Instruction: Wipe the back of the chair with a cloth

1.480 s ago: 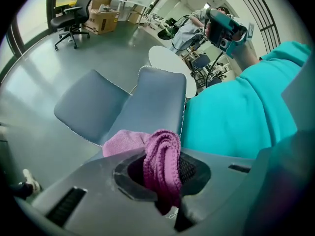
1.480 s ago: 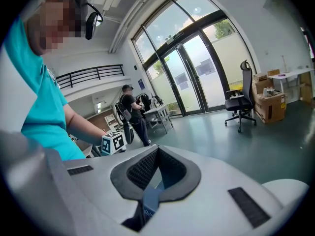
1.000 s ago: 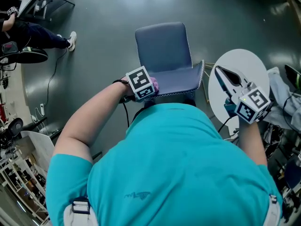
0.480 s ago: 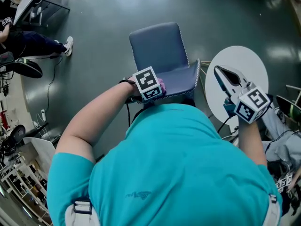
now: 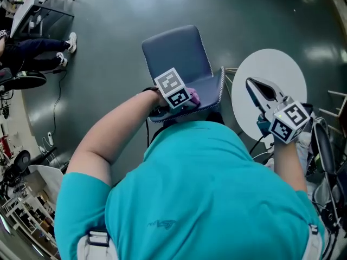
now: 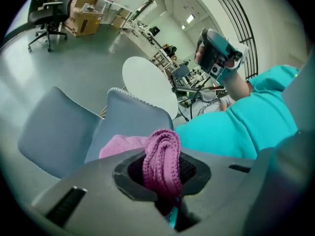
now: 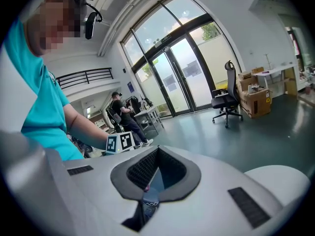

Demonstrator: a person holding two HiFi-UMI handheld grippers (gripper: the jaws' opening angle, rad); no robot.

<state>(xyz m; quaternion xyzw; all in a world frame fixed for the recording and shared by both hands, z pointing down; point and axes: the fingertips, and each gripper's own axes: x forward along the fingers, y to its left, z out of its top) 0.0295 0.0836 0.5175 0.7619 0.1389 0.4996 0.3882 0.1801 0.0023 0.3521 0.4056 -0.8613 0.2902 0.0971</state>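
The blue-grey chair (image 5: 176,56) stands right in front of me, its back (image 5: 209,95) nearest my body. My left gripper (image 5: 184,99) rests on the top of that back, shut on a pink cloth (image 5: 193,97). In the left gripper view the cloth (image 6: 161,154) bulges up folded between the jaws, with more of it spread on the chair back (image 6: 133,119). My right gripper (image 5: 251,84) hovers over the round white table (image 5: 282,69) to the chair's right, shut with nothing in it. From its own camera the right gripper (image 7: 155,177) holds nothing.
A person sits at a desk at the far left (image 5: 32,46), and a cable (image 5: 54,107) trails over the dark floor. Clutter and chair frames crowd the right edge (image 5: 325,161). An office chair (image 7: 226,102) and cardboard boxes (image 7: 253,100) stand by the glass doors.
My left gripper has slid to the right along the top of the chair back with the cloth. The right gripper has stayed over the white table.
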